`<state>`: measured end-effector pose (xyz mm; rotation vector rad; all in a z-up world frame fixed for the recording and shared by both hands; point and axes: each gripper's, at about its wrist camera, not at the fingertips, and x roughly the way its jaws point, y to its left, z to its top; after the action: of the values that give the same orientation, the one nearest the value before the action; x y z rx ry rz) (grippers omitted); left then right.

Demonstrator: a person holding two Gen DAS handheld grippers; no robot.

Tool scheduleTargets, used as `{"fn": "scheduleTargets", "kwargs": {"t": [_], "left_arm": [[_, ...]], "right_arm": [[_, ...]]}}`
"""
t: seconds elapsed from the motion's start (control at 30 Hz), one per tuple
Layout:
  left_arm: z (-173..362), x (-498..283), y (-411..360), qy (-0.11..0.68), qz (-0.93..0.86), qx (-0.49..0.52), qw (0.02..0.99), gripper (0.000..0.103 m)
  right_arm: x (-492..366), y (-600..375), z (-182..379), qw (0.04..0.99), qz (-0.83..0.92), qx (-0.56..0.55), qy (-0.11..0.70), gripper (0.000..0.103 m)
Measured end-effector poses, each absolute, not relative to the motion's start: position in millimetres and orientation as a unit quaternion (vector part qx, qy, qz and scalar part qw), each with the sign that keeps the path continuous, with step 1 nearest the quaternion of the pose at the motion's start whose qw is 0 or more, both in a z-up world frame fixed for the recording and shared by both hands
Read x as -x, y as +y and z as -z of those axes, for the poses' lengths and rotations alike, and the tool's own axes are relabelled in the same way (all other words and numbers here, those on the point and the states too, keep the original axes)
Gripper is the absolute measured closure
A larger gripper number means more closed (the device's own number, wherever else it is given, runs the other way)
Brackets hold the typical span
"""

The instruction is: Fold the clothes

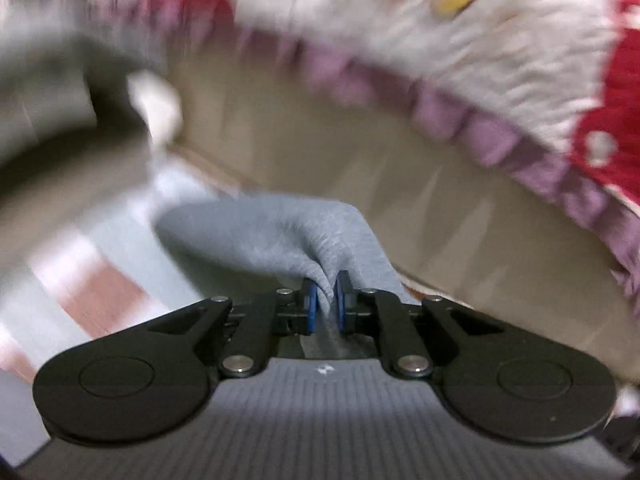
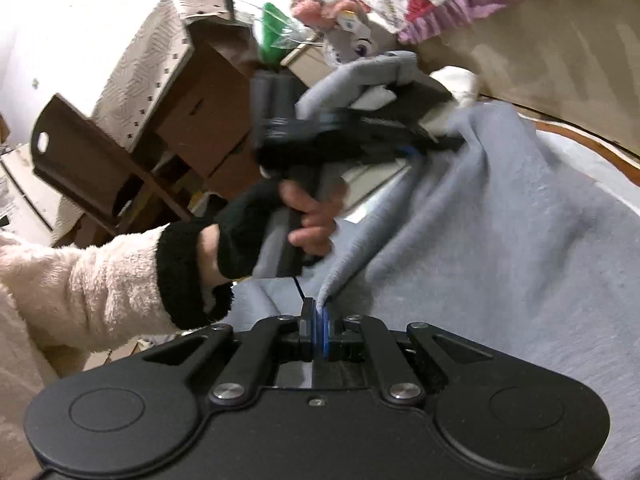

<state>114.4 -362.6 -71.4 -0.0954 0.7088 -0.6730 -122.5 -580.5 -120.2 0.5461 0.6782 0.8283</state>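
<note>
So far, the grey garment (image 2: 500, 240) is being pinched by both the left hand-held gripper (image 1: 326, 300) and the right hand-held gripper (image 2: 320, 328); no fold is being shown yet.

I find nothing I can read in either view. The grey plush toy (image 2: 352, 36) wears a small tag (image 2: 349, 20), but whatever is printed on it is too small and blurred to make out. A small pale mark (image 1: 321, 369) sits on the body of my left claw, too tiny to tell as a letter or logo.
</note>
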Motion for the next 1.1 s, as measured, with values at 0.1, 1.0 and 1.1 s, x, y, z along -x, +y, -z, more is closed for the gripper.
{"fn": "scheduleTargets", "kwargs": {"t": [0.1, 1.0, 1.1], "left_arm": [[65, -86, -331, 0.319, 0.279, 0.025, 0.905, 0.087], [154, -160, -269, 0.467, 0.227, 0.195, 0.832, 0.052], [160, -167, -273, 0.480, 0.222, 0.190, 0.827, 0.045]], "right_arm": [[125, -570, 116, 0.820, -0.410, -0.230, 0.327, 0.097], [110, -605, 116, 0.927, -0.094, -0.107, 0.348, 0.060], [105, -603, 120, 0.933, -0.038, -0.050, 0.355, 0.060]]}}
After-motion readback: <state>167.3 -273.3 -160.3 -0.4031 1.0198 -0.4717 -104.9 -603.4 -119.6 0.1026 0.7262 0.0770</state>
